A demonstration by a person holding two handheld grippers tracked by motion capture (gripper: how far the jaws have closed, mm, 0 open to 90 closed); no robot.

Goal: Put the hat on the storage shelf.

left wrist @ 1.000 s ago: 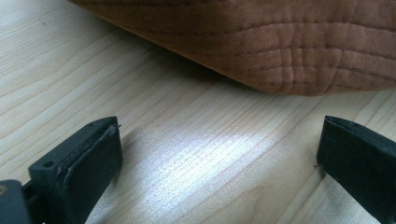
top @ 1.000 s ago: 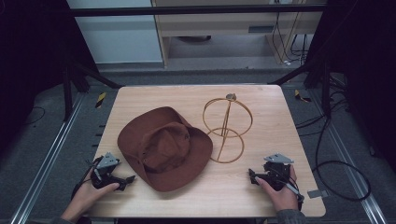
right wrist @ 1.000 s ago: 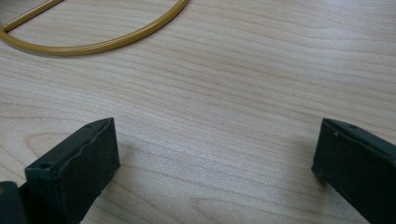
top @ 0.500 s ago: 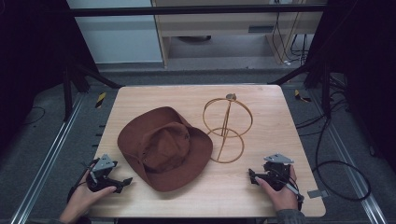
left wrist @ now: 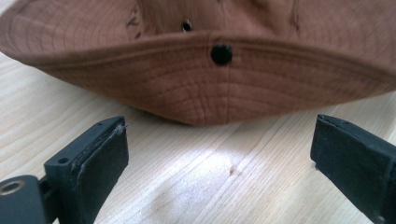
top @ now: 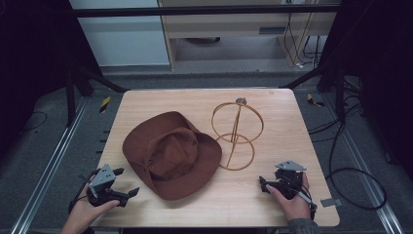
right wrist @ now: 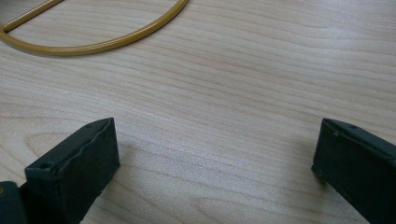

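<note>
Brown hat (top: 171, 154) lies mid-bench (top: 272, 204), beside the gold wire stand (top: 237, 134). Left tongs (top: 127, 184) spread wide, empty, facing the brim. Right tongs (top: 263, 184) likewise released, near the stand's base.

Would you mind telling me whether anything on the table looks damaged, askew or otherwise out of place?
Nothing stands out. The brown hat lies flat on the table, the gold wire stand stands upright beside it, and both the left gripper and right gripper are open.

A light wooden table (top: 292, 122) stands on grey floor (top: 44, 156), black cables (top: 350, 170) trailing at its right.
</note>
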